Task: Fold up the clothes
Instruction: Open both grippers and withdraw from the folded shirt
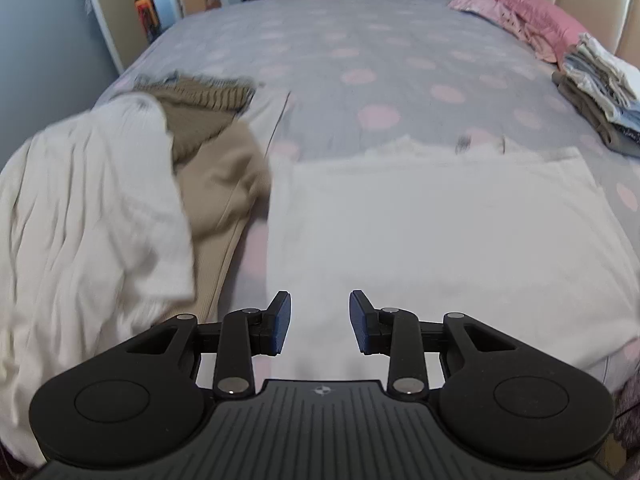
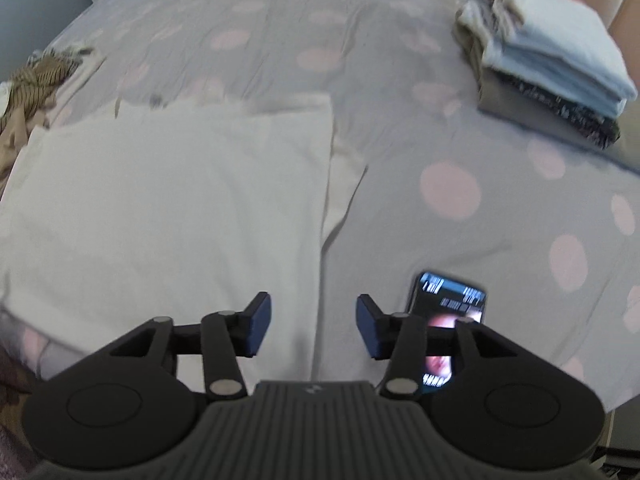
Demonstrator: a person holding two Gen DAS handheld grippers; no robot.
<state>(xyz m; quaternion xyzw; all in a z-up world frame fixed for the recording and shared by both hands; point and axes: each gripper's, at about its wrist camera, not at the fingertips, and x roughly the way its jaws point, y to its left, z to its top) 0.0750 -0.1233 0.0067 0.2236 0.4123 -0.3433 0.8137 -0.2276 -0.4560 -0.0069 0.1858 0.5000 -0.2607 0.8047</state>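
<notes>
Both grippers held apart and empty above the near edge of the bed; white garment laid flat.

Left gripper (image 1: 320, 322) is seen with jaws spread, nothing between the pads, poised over the near part of the white garment (image 1: 432, 240). Right gripper (image 2: 314, 326) is likewise released and empty, over the garment's right edge (image 2: 168, 208), where a folded panel lies on a wider layer. The garment is spread on the grey bedsheet with pink dots (image 1: 360, 60), near-centre. An unfolded heap of white and tan clothes (image 1: 120, 184) is seen to the left, just beside it. A stack of folded clothes (image 2: 552, 64) sits far right, well apart. A lit phone (image 2: 444, 312) lies near right on the sheet, partly hidden by the right gripper's linkage. Pink pillows (image 1: 532, 20) are seen far right.
</notes>
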